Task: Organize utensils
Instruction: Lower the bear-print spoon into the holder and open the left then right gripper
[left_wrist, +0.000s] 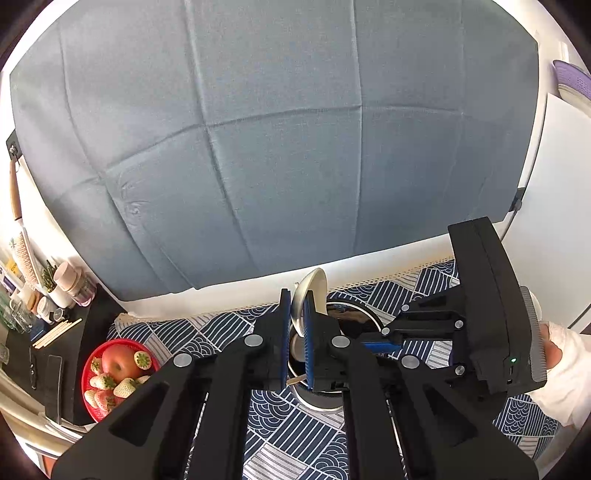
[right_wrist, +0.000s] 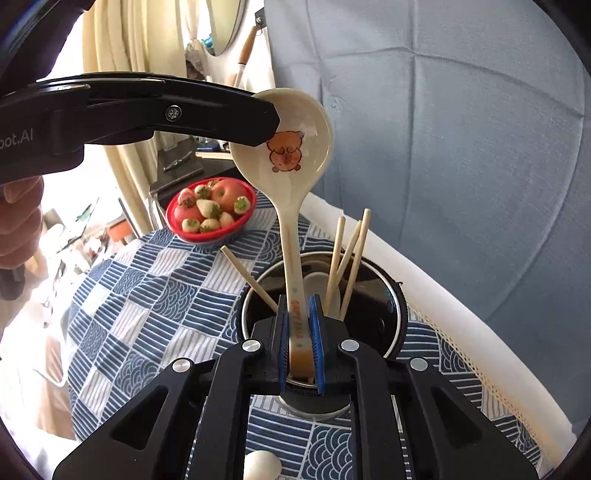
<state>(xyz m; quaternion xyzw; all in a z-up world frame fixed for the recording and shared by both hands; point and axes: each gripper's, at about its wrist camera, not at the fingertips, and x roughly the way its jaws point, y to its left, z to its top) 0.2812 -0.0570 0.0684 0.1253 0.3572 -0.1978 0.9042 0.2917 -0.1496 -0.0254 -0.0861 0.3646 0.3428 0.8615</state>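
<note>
Right wrist view, checked cloth (right_wrist: 147, 295): it covers the table; everything stands on it.
Holder (right_wrist: 391, 291): a dark metal pot, upright, just ahead of the right gripper, already part filled.
Bear spoon (right_wrist: 295, 147): upright, bowl up, handle pointing down over the holder's mouth.
Right gripper (right_wrist: 300, 332): fingers narrow, clamped on the spoon's handle low down.
Left gripper (left_wrist: 297, 314): fingers narrow too, pinching the rim of the spoon's bowl.
Step, as I read it: lowering the spoon handle-first into the holder.
Doing it well: two grips on one ceramic piece can fight, so one should let go first. I'd free the handle and lower by the bowl.
Aim: the gap between the lone leaning stick and the other sticks, so nothing is knocked.
Risk: glazed ceramic may slip or chip if dropped rather than set down.
Count, holders: one.
Count, fruit bowls (right_wrist: 210, 236): one, red, well behind.
Count, spoons: one held, one white spoon (right_wrist: 317, 282) inside; a pale rounded thing (right_wrist: 260, 465) at the bottom edge may be a third, I cannot tell.
Count, chopsticks (right_wrist: 351, 258): four.
</note>
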